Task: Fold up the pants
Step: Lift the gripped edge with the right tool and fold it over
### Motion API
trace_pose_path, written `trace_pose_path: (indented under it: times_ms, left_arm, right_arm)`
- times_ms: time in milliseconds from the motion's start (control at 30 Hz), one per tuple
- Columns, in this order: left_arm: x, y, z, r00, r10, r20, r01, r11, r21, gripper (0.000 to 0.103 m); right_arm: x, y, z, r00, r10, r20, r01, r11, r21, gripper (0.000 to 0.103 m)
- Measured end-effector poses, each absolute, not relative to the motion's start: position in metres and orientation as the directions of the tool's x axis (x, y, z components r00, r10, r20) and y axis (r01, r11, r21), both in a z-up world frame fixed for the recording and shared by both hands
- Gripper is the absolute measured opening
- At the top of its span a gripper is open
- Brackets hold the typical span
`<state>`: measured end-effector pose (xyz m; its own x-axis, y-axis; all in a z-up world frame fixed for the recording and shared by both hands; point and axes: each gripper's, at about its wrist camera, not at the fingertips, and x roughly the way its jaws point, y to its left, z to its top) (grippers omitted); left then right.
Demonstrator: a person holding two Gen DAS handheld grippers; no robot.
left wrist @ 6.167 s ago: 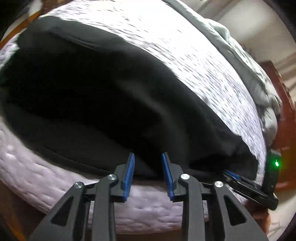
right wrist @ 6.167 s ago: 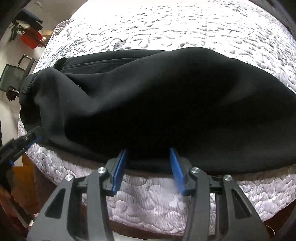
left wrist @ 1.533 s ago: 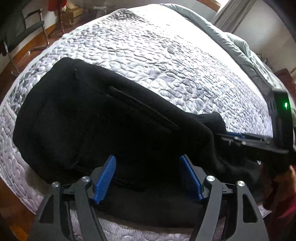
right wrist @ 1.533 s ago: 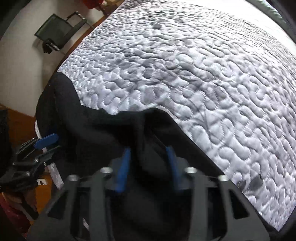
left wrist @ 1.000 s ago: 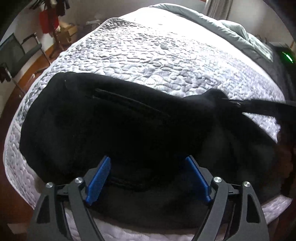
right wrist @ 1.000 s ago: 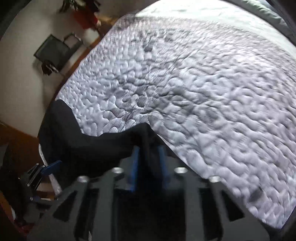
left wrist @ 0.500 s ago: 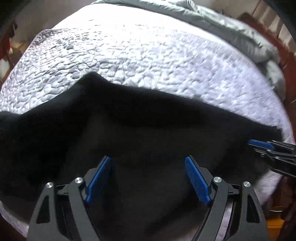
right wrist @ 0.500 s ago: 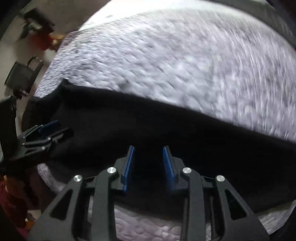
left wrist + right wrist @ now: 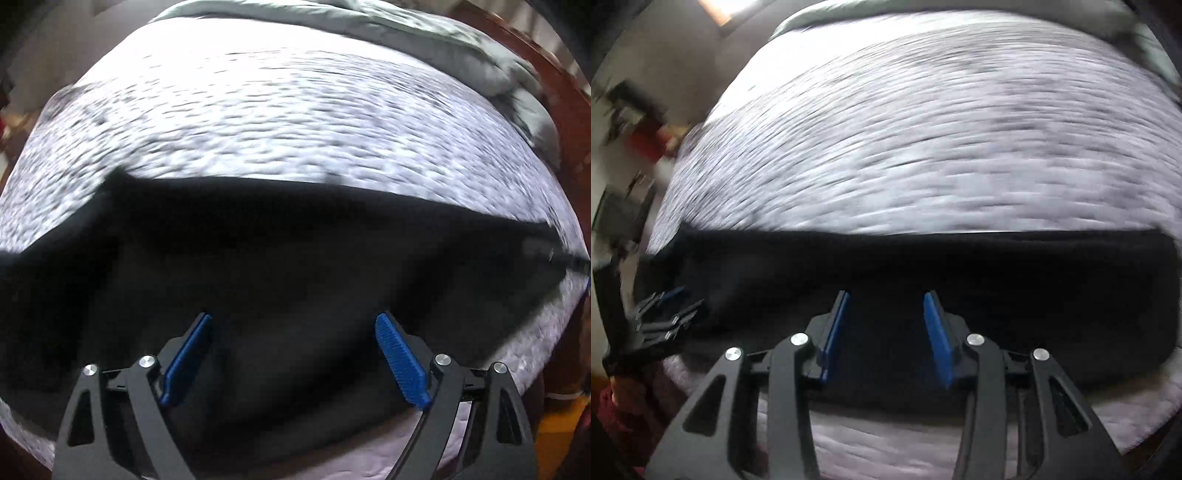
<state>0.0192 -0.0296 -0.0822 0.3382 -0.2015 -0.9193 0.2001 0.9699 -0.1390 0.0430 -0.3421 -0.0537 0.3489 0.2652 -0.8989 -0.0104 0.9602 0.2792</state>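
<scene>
The black pants point(image 9: 295, 258) lie as a wide dark band across the near edge of the bed, also in the right wrist view point(image 9: 997, 280). My left gripper point(image 9: 293, 356) is wide open above the pants and holds nothing. My right gripper point(image 9: 886, 332) is open over the pants, with nothing between its blue pads point(image 9: 936, 336). The left gripper shows at the left edge of the right wrist view point(image 9: 665, 314). Both views are blurred by motion.
The bed has a white quilted cover point(image 9: 295, 122) reaching far beyond the pants. A grey duvet point(image 9: 461, 40) is bunched at the far right by a brown wooden headboard point(image 9: 565, 96). A chair and red things point(image 9: 639, 136) stand by the left wall.
The right gripper, shut on a pants fold a second ago, has opened and let go. Both grippers pulled back toward the bed's near edge. The pants now lie flatter and wider.
</scene>
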Motion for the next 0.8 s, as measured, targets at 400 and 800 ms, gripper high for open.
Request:
trace_pose_path:
  times_ms: [400, 800]
  left_arm:
    - [0.037, -0.102, -0.1, 0.317, -0.182, -0.931, 0.238, 0.965, -0.108, 0.089]
    - [0.038, -0.102, -0.094, 0.325, -0.207, -0.923, 0.199, 0.969, -0.148, 0.092]
  right_arm:
    - [0.038, -0.555, -0.065, 0.368, 0.108, -0.924, 0.224, 0.954, 0.201, 0.051]
    - [0.051, -0.559, -0.055, 0.443, 0.274, -0.854, 0.12, 0.925, 0.36, 0.006]
